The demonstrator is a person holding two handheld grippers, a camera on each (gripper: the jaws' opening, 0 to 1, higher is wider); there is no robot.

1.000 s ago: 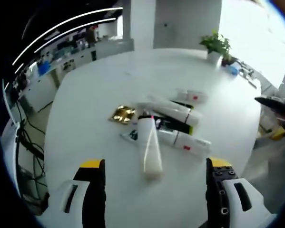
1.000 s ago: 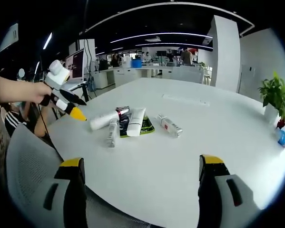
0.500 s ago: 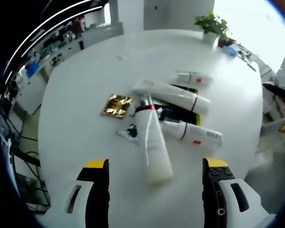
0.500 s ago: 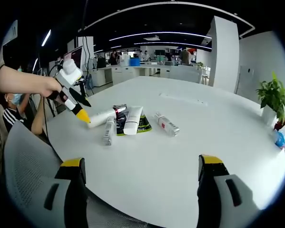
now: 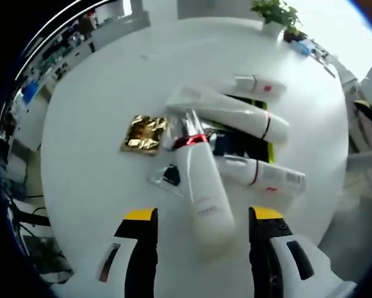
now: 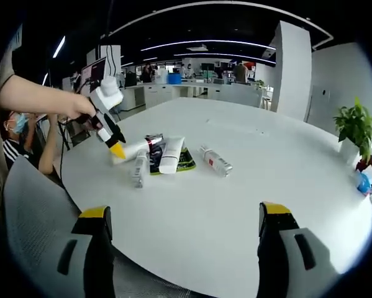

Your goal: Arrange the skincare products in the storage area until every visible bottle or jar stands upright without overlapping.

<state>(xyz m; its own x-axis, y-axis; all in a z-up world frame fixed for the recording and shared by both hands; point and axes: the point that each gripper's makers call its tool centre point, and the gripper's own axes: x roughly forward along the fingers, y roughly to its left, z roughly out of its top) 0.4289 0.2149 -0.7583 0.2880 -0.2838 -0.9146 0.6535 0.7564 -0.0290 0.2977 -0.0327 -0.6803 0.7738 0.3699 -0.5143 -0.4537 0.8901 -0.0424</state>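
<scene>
My left gripper (image 5: 201, 223) stands wide open, holding nothing, its jaws straddling the butt end of the long white bottle (image 5: 200, 189). That bottle lies flat on the round white table (image 5: 92, 130) at the centre of the left gripper view, its long axis running up and slightly left from between the jaws to its red-banded neck, so it points nearly straight away from the claw. Other tubes (image 5: 235, 118) lie crossed over a dark sachet behind it, a gold foil packet (image 5: 142, 132) to the upper left.

My right gripper (image 6: 182, 230) is open and empty, well back from the pile (image 6: 167, 158), so the left is plainly nearer.

Compared with a second ago, the left gripper has closed in: the bottle has gone from ahead of the jaws to between them.
</scene>
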